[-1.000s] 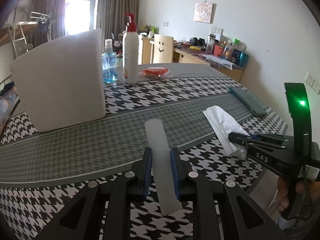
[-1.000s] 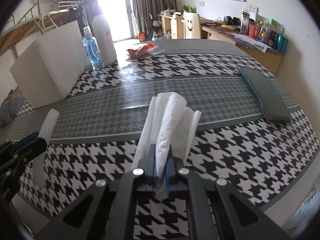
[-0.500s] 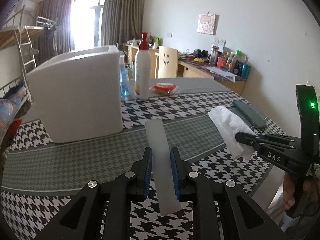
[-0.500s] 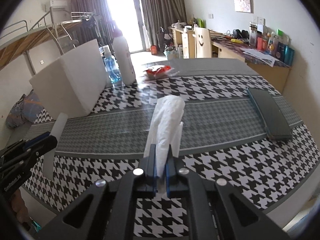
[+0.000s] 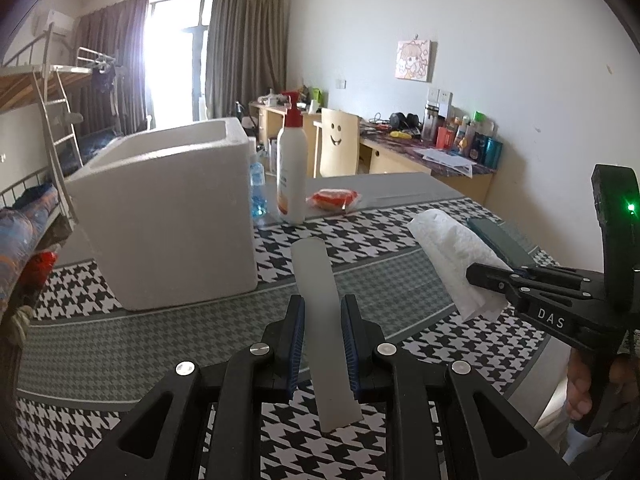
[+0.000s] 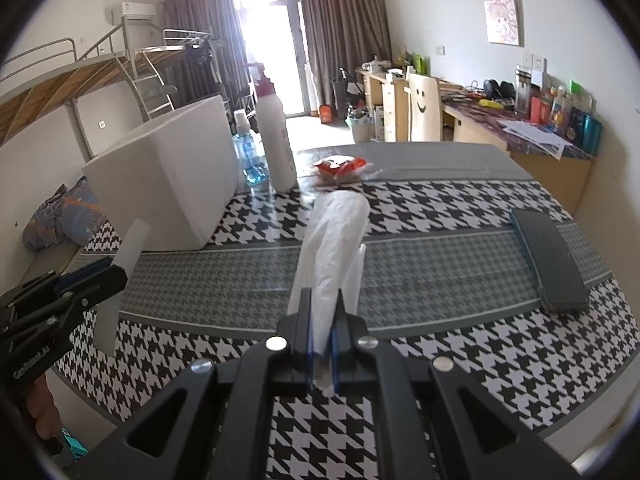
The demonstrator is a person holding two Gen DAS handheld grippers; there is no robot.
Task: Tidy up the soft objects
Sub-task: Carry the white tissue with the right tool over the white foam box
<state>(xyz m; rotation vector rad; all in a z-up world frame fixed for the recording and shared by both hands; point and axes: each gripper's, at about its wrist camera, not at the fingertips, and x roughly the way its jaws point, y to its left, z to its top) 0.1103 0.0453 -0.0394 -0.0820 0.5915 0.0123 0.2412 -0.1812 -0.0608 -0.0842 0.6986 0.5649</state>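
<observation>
With your left gripper [image 5: 322, 344] clamped on the foam strip [image 5: 320, 304] and your right gripper [image 6: 321, 332] pinching the tissue wad [image 6: 334, 240], both aloft over the table [image 6: 440, 216], carry them level toward the foam box [image 5: 168, 216], probably their bin.

Daylight is admitted through the tall curtained window [image 5: 176, 56], which is blown out to white glare in both views. Straight lines are bent by fisheye distortion, and dark vignetting is seen at the corners. The translucent grey-white foam strip [image 5: 320, 312] is rendered blurred.
</observation>
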